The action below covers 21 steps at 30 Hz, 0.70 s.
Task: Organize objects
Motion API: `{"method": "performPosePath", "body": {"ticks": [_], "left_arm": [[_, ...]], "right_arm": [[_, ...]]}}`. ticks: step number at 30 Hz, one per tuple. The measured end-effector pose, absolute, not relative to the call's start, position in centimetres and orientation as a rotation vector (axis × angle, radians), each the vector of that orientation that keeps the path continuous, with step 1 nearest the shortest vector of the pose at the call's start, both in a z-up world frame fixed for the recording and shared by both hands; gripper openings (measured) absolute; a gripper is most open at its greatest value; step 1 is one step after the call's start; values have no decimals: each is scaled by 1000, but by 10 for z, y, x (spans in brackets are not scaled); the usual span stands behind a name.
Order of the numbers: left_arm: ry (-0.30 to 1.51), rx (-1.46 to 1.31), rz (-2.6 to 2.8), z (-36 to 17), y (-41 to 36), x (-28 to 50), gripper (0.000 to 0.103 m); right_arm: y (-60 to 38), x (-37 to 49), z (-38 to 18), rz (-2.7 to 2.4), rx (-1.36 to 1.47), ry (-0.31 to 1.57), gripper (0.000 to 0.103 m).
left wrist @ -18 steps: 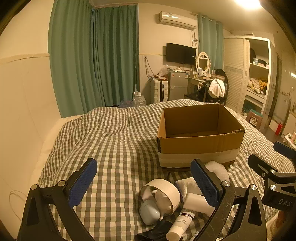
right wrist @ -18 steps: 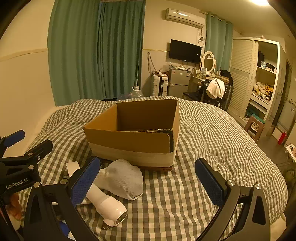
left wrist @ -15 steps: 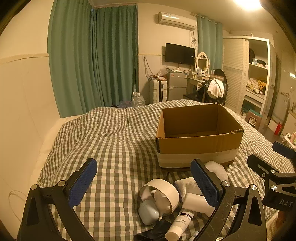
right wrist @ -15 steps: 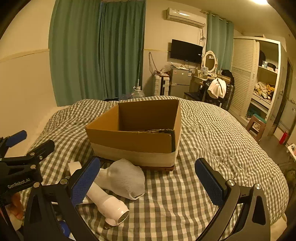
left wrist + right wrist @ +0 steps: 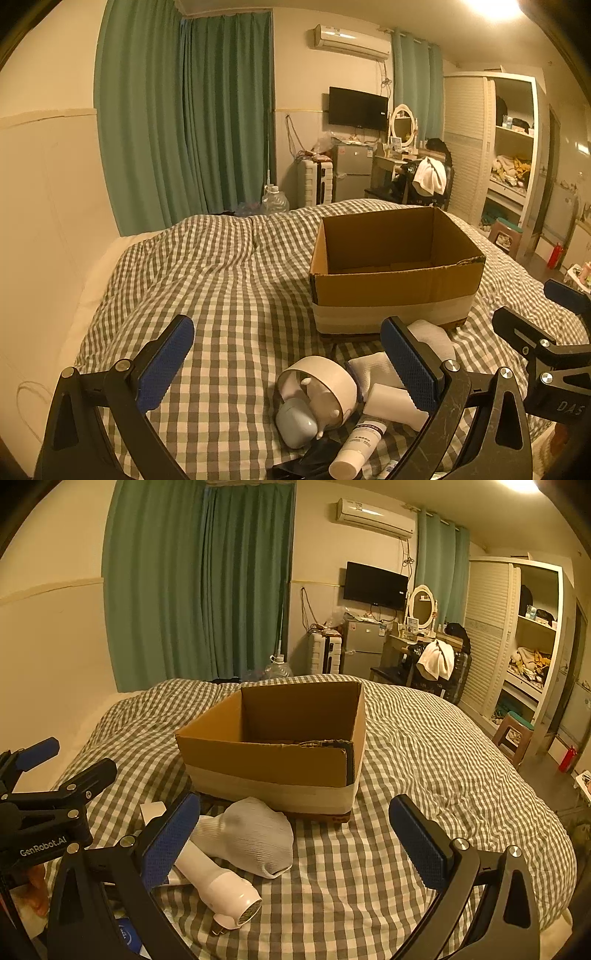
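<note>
Two views, and I take my left one first. My left gripper (image 5: 286,363) fills the bottom of the frame, its blue-padded fingers (image 5: 164,363) spread wide with nothing between them. Right of centre an open cardboard box (image 5: 395,280) sits on the checked bedspread (image 5: 221,280), its lower band pale. Below the box, in the lower middle of the frame, lies a heap of small things: a white roll of tape (image 5: 321,384) tipped on its side, a pale blue rounded case (image 5: 295,422) touching it at the lower left, a white tube (image 5: 356,446) with its cap toward the bottom edge, a white block (image 5: 393,404) and a white sock (image 5: 373,369). My right finger pad overlaps that heap in the picture; I cannot tell whether it touches anything. My right gripper (image 5: 546,332) shows at the right edge.

In my right view, my right gripper (image 5: 295,834) is also opened wide and holds nothing. The box (image 5: 273,753) stands in the middle of the frame, just above the gap between the fingers. Right below it, lower left of centre, lies a grey-white sock (image 5: 255,836), and a white hair dryer (image 5: 218,886) lies slantwise under its left edge, nozzle toward the bottom. My left gripper (image 5: 48,775) juts in from the left edge. Green curtains (image 5: 199,587) hang in the upper left.
</note>
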State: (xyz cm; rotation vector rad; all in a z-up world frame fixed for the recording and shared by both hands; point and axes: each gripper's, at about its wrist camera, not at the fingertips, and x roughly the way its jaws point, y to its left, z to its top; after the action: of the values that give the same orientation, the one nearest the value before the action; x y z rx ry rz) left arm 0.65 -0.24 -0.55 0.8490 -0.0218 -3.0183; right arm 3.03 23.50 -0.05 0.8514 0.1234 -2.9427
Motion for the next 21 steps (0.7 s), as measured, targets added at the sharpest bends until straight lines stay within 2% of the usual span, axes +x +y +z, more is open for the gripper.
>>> {"method": "performPosePath", "body": {"ticks": [21], "left_arm": [[-14,874,-3018,-8,-5,6,103]], "right_arm": [[235,32,-2,-2934,836,136,103]]}}
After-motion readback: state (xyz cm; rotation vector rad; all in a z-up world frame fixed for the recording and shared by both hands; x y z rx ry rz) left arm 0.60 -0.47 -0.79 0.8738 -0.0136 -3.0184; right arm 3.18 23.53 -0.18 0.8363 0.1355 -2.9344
